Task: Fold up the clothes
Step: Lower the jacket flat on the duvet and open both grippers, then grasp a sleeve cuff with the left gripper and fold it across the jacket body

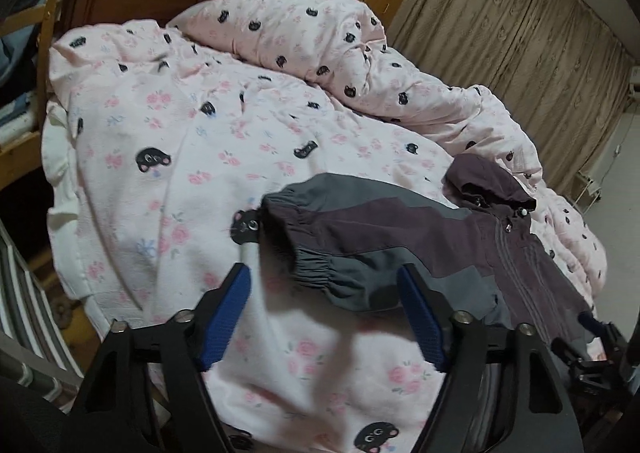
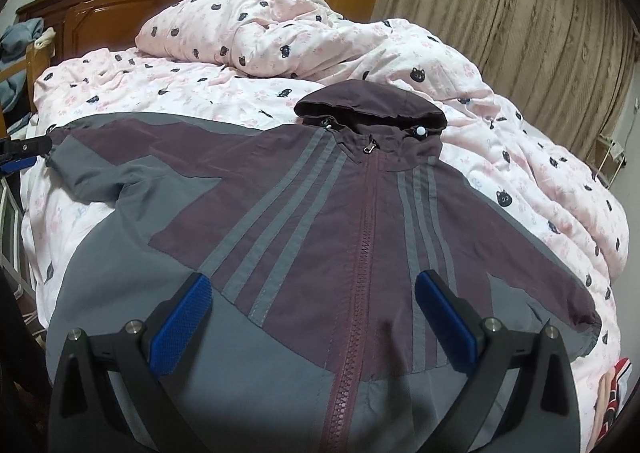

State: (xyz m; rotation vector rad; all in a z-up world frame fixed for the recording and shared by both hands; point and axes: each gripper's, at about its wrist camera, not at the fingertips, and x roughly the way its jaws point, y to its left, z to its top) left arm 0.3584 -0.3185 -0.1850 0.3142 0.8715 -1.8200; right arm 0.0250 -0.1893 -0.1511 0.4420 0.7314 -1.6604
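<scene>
- A hooded jacket point(image 2: 320, 221), plum with grey panels and stripes, is spread front-up and zipped on a bed covered by a pink cat-print duvet point(image 1: 192, 141).
- The right gripper point(image 2: 316, 317) is held spread wide above the jacket's lower front, the zipper running between its blue fingers point(image 2: 182, 323); nothing is gripped.
- The left gripper point(image 1: 324, 317) is likewise released, with the elastic-cuffed sleeve point(image 1: 320, 245) lying just ahead, between its fingers.
- Beyond the fingers, a bunched fold of duvet, a wooden headboard point(image 2: 120, 1) and beige curtains point(image 2: 520, 13) are seen.
</scene>
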